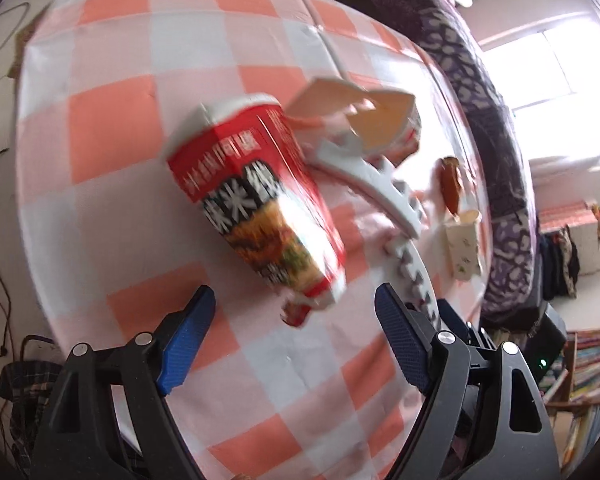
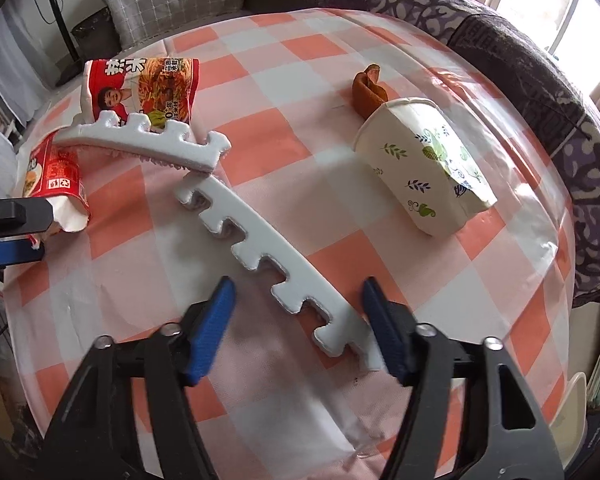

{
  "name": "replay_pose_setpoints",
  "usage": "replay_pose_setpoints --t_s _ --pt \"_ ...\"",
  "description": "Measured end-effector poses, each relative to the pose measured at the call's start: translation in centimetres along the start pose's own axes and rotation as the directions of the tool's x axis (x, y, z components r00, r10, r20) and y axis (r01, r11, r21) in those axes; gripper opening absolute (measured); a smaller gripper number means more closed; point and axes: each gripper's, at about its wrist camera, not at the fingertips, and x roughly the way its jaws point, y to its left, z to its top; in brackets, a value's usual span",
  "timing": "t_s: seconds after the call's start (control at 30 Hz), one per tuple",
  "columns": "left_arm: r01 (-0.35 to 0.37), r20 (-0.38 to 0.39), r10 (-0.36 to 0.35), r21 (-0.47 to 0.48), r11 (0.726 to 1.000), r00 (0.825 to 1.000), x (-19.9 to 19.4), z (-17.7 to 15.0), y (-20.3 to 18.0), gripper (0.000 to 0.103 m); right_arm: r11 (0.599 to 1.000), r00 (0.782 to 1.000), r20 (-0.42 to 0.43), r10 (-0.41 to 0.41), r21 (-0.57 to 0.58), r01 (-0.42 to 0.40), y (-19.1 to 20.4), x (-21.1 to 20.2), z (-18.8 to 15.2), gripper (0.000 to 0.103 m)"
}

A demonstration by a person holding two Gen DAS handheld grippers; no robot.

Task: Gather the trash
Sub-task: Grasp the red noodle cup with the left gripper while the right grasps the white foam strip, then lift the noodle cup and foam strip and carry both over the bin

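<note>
Blue fingers (image 2: 210, 330) of the right gripper (image 2: 300, 328) are standing apart, straddling a white foam strip (image 2: 268, 256) near the table's (image 2: 260, 56) front edge. Left gripper (image 1: 294, 342) is hanging open, empty, below a red noodle cup (image 1: 260, 200) lying on its side. 2 more cups, one red (image 2: 148, 84), one leaf-printed (image 2: 420, 172), are lying farther back.
</note>
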Motion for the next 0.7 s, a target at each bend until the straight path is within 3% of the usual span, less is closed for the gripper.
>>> replay_pose_setpoints --t_s 0.03,0.27,0.3,0.4,0.7 --pt "0.0 0.008 0.0 -0.015 1.0 1.0 0.0 0.4 0.2 0.08 1.0 1.0 0.0 -0.01 0.001 0.01 0.1 -0.1 0.1 0.031" --pt "-0.051 0.087 0.055 -0.048 0.998 0.995 0.3 2.3 0.1 0.078 1.0 1.0 -0.016 -0.01 0.01 0.01 0.6 -0.6 -0.2 0.027" --pt "-0.051 0.097 0.054 -0.041 0.998 0.994 0.2 2.2 0.0 0.062 1.0 1.0 -0.018 -0.009 0.016 0.009 0.6 -0.8 -0.3 0.027" --pt "0.019 0.073 -0.016 -0.048 0.999 0.997 0.4 1.6 0.7 0.044 1.0 1.0 -0.017 -0.005 0.031 0.005 0.4 -1.5 -0.6 0.027" --pt "0.033 0.102 -0.029 -0.038 0.999 0.994 -2.0 -1.3 1.4 0.038 0.995 1.0 -0.027 0.007 0.097 -0.004 -0.3 -5.0 -2.9 0.027"
